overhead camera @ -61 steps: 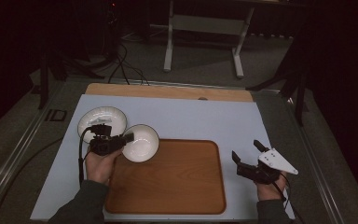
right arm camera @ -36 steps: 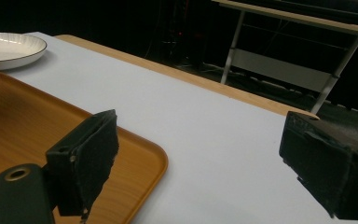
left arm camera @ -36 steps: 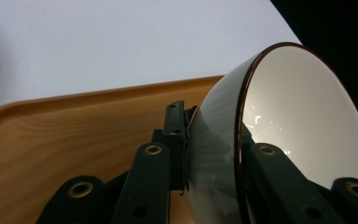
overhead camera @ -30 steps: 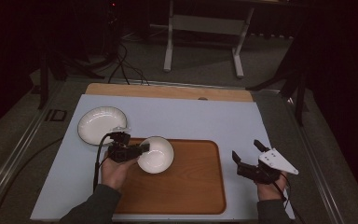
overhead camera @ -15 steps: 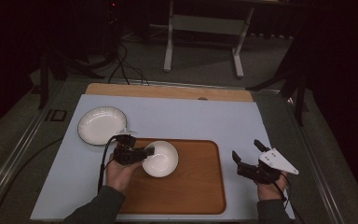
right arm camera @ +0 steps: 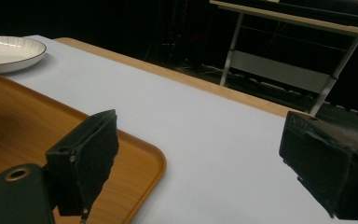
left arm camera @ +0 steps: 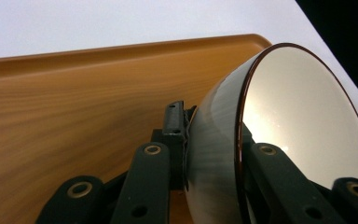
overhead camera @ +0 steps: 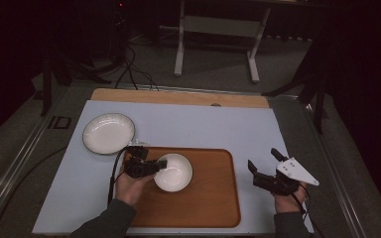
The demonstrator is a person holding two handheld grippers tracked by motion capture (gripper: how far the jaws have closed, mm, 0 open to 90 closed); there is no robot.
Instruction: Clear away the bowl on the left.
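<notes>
A white bowl (overhead camera: 173, 172) with a thin dark rim sits over the left part of the wooden tray (overhead camera: 208, 198). My left gripper (overhead camera: 155, 165) is shut on the bowl's left rim. In the left gripper view the rim of the bowl (left arm camera: 279, 126) runs between the two black jaws, one inside and one outside the wall, above the tray (left arm camera: 74, 102). My right gripper (overhead camera: 263, 166) rests open on the white mat right of the tray, nothing between its fingers (right arm camera: 86, 154). A white plate (overhead camera: 108, 133) lies on the mat at the back left.
The tray's rounded corner (right arm camera: 154, 158) lies just left of my right gripper. The white mat (overhead camera: 198, 124) covers a wooden table whose far edge (overhead camera: 178, 96) shows. Cables and a metal stand (overhead camera: 218, 29) are on the floor beyond.
My left gripper has carried the bowl from beside the plate rightward and toward me, onto the tray's left part. The right gripper has stayed still and open.
</notes>
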